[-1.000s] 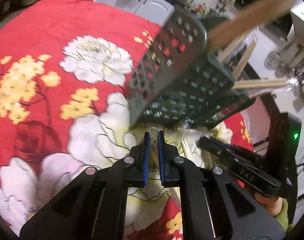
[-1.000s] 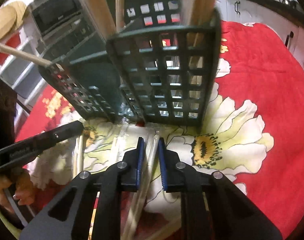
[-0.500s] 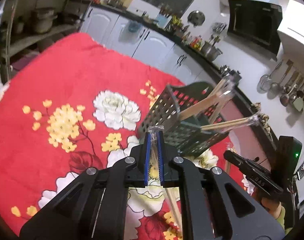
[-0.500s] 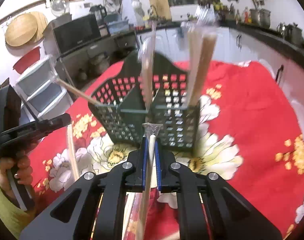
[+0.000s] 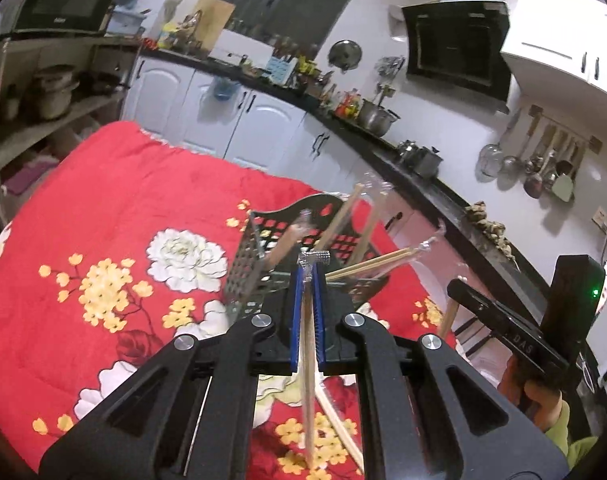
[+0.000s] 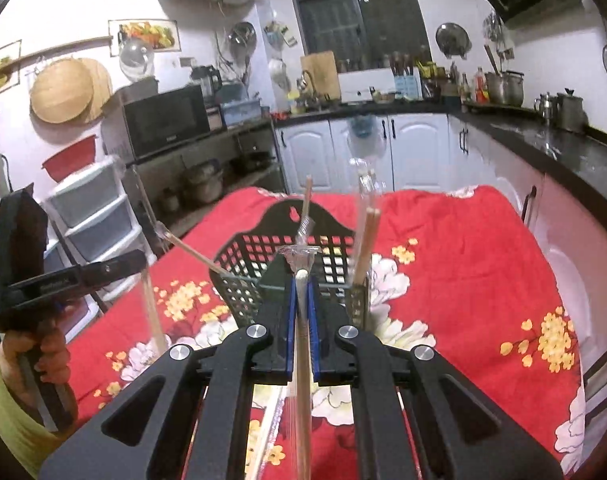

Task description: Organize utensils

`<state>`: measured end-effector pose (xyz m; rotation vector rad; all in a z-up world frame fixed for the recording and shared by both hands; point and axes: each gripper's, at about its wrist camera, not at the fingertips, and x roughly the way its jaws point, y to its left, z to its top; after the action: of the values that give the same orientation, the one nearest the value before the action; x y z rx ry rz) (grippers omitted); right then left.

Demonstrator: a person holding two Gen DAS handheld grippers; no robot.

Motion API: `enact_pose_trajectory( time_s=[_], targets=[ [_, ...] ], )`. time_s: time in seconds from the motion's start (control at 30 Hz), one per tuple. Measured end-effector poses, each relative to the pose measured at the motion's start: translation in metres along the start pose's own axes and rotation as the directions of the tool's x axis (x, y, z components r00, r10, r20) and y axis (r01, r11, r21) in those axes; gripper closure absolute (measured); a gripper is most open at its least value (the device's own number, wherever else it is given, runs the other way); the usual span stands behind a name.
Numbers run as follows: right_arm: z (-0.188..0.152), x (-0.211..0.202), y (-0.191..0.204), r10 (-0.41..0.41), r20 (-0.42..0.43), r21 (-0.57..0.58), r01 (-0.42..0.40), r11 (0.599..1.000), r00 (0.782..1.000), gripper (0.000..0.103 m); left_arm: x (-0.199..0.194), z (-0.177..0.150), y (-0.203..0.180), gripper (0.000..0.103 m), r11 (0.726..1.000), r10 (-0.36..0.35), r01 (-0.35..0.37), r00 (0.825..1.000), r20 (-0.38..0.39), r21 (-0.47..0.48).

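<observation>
I have a clear-plastic-wrapped pair of wooden chopsticks (image 5: 308, 392) pinched in my left tongs (image 5: 308, 316), the blue pads closed tight on it with the crimped end of the wrapper poking out past the tips and the sticks hanging down toward the red flowered cloth on the bench (image 5: 123, 208). My right tongs (image 6: 302, 320) are closed just as tight on a second wrapped pair of chopsticks (image 6: 302, 400), held above the cloth on the near side of the dark green perforated plastic utensil basket (image 6: 259, 256). That basket stands on the cloth in front of both tongs, a little to the far side of them, and it is partly filled: I count about four wrapped wooden pieces standing or leaning in its compartments, one of them slanting far out to the side, though overlap makes that count unsure. So I judge the sorting well under way: these two lifted pairs are not yet in the basket. One more wrapped piece seems to lie on the cloth below my right tongs, but I cannot tell for certain.
</observation>
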<state>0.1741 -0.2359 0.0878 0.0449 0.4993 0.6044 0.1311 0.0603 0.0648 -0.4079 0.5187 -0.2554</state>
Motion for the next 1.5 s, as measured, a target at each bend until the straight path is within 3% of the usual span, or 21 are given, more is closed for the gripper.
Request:
enact_pose_trajectory(
  time_s=[0.33, 0.87, 1.2, 1.5],
  targets=[
    [0.021, -0.033, 0.000, 0.016, 0.128, -0.002, -0.016, 1.000, 0.992, 0.097, -0.010, 0.020, -0.035, 0.100, 0.996, -0.061, 0.057, 0.996, 0.060, 0.066],
    [0.071, -0.064, 0.001, -0.021, 0.315, -0.034, 0.034, 0.999, 0.949, 0.097, -0.008, 0.053, -0.080, 0.100, 0.981, -0.121, 0.101, 0.986, 0.118, 0.164],
    [0.102, -0.068, 0.003, -0.025, 0.401, -0.054, 0.051, 0.997, 0.916, 0.097, -0.012, 0.083, -0.093, 0.100, 0.976, -0.116, 0.077, 0.975, 0.191, 0.203],
    [0.132, -0.069, 0.002, -0.025, 0.491, -0.078, 0.073, 0.994, 0.871, 0.097, -0.015, 0.114, -0.094, 0.100, 0.977, -0.052, -0.011, 0.957, 0.287, 0.214]
  ],
)
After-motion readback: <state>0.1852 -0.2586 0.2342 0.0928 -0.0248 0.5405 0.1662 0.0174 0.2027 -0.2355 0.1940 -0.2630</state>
